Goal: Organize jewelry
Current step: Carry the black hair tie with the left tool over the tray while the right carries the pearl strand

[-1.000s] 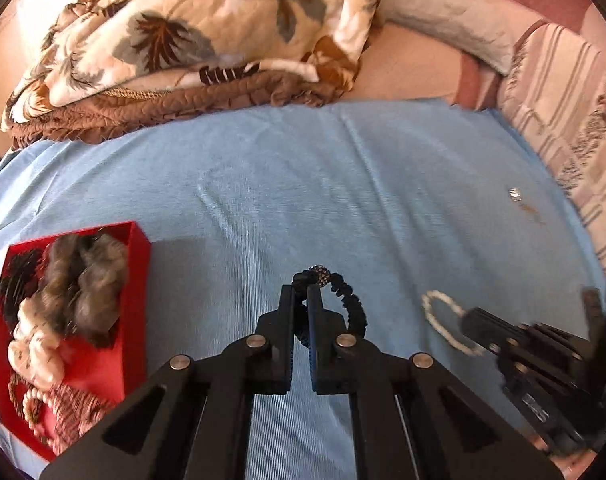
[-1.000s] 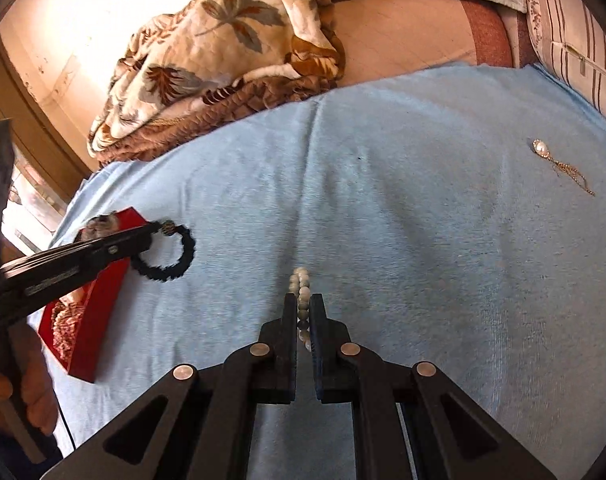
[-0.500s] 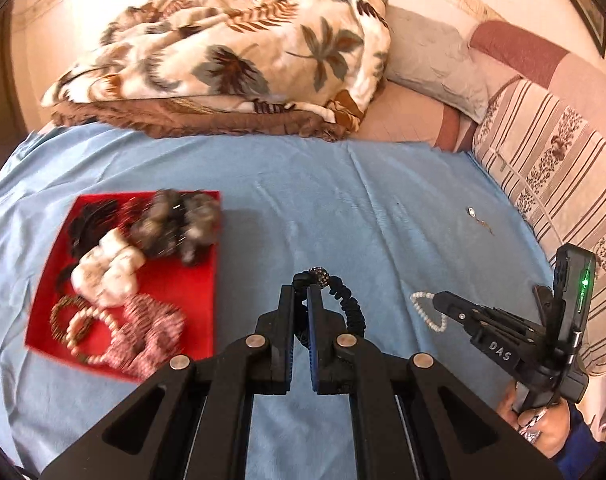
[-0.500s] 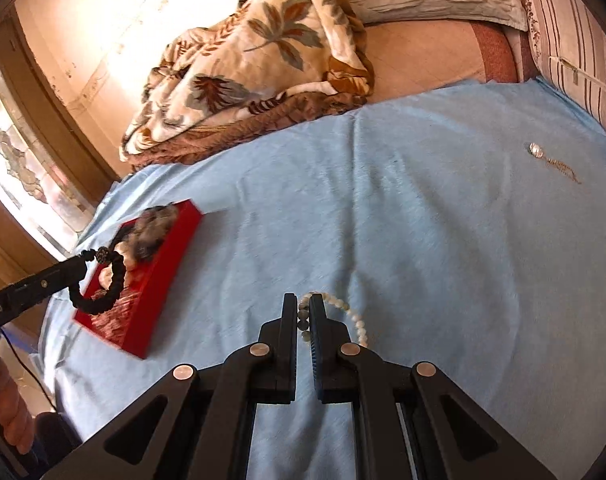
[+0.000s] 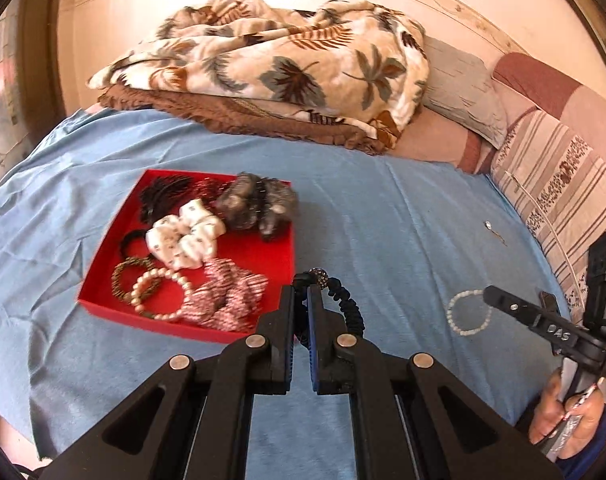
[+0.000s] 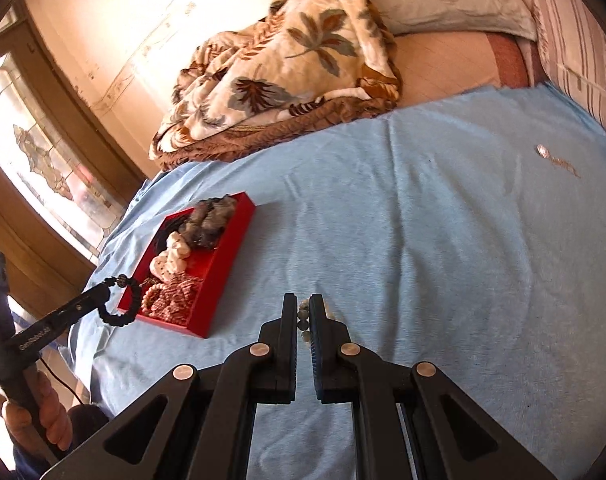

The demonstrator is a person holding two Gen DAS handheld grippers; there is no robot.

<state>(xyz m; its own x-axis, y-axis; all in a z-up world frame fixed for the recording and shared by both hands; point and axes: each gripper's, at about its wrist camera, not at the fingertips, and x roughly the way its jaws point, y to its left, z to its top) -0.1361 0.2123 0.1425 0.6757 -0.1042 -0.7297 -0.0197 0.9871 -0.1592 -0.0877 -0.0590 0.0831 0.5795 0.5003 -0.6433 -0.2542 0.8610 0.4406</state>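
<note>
1. A black beaded elastic bracelet is clamped in the closed left gripper, hanging just right of the shallow red cardboard tray and its near corner.
2. A white pearl bracelet is pinched in the closed right gripper, well apart from the tray.
3. The left hand is judged nearer; the tray lies ahead-left.
4. A small gold pendant, apparently a chain, is left on the blue sheet.

Bare blue sheet, red tray crowded

Warm daylight from the window at left, overexposed there; heavy fisheye bending, dark corners.
</note>
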